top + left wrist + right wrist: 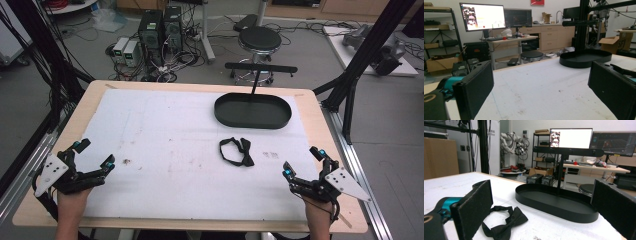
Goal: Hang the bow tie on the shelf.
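Nearest the person, two hands rested at the front corners of the surface (165, 150), each holding a gripper. The left gripper (95, 155) sat at the near left with its jaws spread apart and nothing between them; in the left gripper view only bare white mat lay ahead of it. The right gripper (303, 162) sat at the near right, its jaws likewise wide apart and empty. A little beyond the right gripper, toward the middle of the surface, a black bow tie (236, 152) lay flat with its strap looped beside it; in the right gripper view it lay just ahead of the jaws, untouched. Farther back stood a black oval tray (252, 111), empty, with a thin upright post carrying a horizontal bar (260, 67) above it. Beyond the surface were a stool (259, 39) and computer towers (160, 27) on the floor. The work seemed barely begun: the bow tie was not yet picked up, and moving it to the tray or bar appeared still to do.
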Demonstrator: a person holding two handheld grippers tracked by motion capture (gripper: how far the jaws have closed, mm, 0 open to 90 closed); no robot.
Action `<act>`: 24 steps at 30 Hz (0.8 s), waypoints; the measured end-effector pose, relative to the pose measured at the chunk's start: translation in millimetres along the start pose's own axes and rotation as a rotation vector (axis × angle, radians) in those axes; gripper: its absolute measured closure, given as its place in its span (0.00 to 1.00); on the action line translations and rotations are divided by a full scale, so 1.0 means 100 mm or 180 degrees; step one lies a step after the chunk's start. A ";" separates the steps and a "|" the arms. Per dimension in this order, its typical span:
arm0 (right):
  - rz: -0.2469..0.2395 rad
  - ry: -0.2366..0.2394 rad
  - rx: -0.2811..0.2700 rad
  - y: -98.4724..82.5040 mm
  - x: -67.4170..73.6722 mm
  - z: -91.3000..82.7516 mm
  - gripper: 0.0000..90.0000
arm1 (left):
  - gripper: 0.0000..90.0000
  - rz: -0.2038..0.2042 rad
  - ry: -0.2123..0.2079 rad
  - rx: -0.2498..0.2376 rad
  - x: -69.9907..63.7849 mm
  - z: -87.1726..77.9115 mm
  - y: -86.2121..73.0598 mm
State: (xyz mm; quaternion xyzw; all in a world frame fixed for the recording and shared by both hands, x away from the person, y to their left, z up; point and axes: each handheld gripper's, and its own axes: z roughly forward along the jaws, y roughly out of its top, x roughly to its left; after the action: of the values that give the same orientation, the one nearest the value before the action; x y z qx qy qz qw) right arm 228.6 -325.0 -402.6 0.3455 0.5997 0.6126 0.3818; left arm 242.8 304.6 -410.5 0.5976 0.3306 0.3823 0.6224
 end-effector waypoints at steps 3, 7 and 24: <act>0.0013 0.0018 -0.0015 0.02 -0.01 -0.01 0.04 | 0.08 0.0007 -0.0006 0.0012 0.00 0.01 0.00; 0.0022 0.0046 0.0008 0.03 0.01 -0.01 0.04 | 0.08 -0.0011 -0.0002 -0.0026 0.00 0.03 0.01; 0.0212 0.0146 0.0367 0.13 0.14 0.07 0.05 | 0.08 0.0000 -0.0023 -0.0055 -0.01 0.14 0.04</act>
State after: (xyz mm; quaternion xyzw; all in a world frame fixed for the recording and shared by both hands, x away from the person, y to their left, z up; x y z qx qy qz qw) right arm 227.9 -309.2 -389.7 0.3725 0.6308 0.5971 0.3268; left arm 254.6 296.7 -405.8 0.5936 0.3250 0.3830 0.6287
